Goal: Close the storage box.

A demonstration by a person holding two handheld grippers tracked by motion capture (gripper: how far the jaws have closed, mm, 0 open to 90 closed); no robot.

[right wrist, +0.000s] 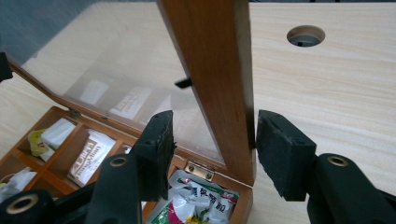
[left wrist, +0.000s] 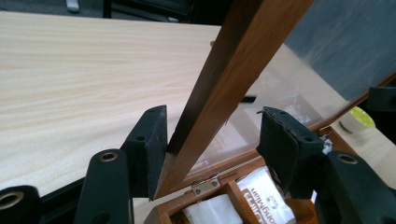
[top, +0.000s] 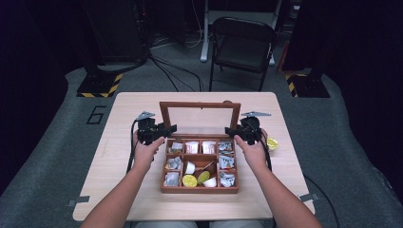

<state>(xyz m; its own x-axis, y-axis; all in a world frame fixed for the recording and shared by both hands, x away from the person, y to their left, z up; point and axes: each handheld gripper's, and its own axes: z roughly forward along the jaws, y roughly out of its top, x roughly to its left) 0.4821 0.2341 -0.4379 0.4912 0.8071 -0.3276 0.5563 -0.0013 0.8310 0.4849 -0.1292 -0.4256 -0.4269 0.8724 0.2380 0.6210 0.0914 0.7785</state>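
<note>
The brown wooden compartment box (top: 199, 166) sits at the middle of the light wood-grain bench (top: 119, 156), and its glass-paned wooden-framed lid (top: 199, 116) stands raised, close to upright on the brass hinges at the box's far edge. Whether the lid is being opened or closed cannot be told from this moment. If opening, that looks nearly finished, with only the release left; if closing, the whole swing down is still ahead.

The left gripper (left wrist: 212, 135) straddles the lid's left frame post; one pad rests against the wood while the other stands off it, so the jaws are spread and not clamped. The right gripper (right wrist: 212, 140) brackets the right frame post the same way, parted, with a gap at the inner pad.

Inside the box, compartments hold white paper sachets (top: 192, 147), silvery foil packets (top: 173, 164) and small round yellow-green capsules (top: 190, 180). One more yellow capsule (top: 272, 143) lies on the bench just right of the box.

Beyond the box's far side, a round cable hole (right wrist: 306, 36) pierces the bench, and a dark folding chair (top: 242, 45) stands on grey carpet, in a dim room with trailing cables.
</note>
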